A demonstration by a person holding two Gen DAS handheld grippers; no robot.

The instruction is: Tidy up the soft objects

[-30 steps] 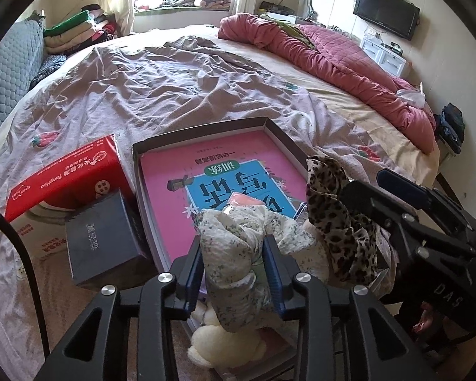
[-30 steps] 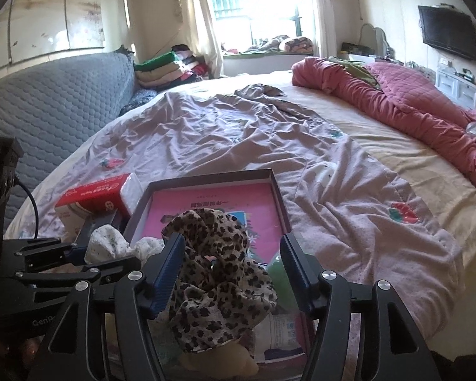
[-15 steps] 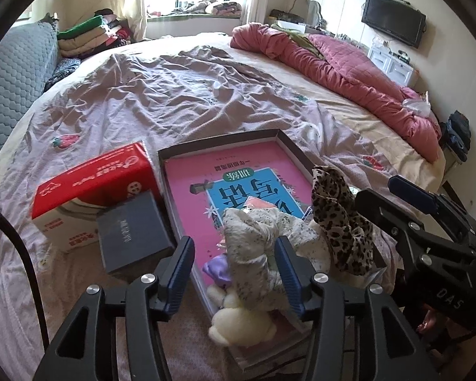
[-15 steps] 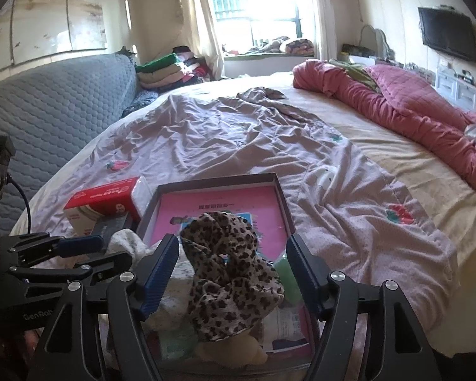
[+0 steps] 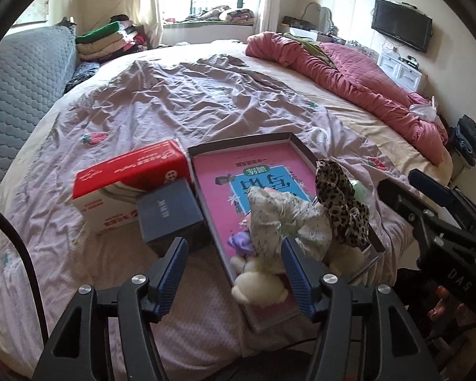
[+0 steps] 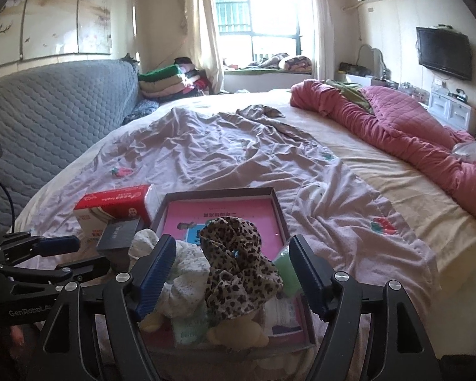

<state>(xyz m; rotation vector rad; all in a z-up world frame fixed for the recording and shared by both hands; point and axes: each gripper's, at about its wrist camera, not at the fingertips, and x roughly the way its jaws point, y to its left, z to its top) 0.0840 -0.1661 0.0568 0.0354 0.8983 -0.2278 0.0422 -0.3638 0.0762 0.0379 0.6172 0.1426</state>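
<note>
the leopard scrunchie (image 6: 238, 266) and the pale floral scrunchie (image 5: 279, 219) sit heaped at the near end of the shallow box (image 5: 238, 144) on the bed, on top of a cream plush toy (image 5: 257, 285) and a pink book (image 5: 257, 171). both the left gripper (image 5: 234, 273) and the right gripper (image 6: 231, 273) are spread wide and pinch nothing. the pile looks loose and crowds the box's near rim, so a stray nudge from either finger could likely tip the plush or a scrunchie over the edge onto the lilac sheet (image 5: 174, 101) beside the red tissue box (image 5: 127, 181).
</note>
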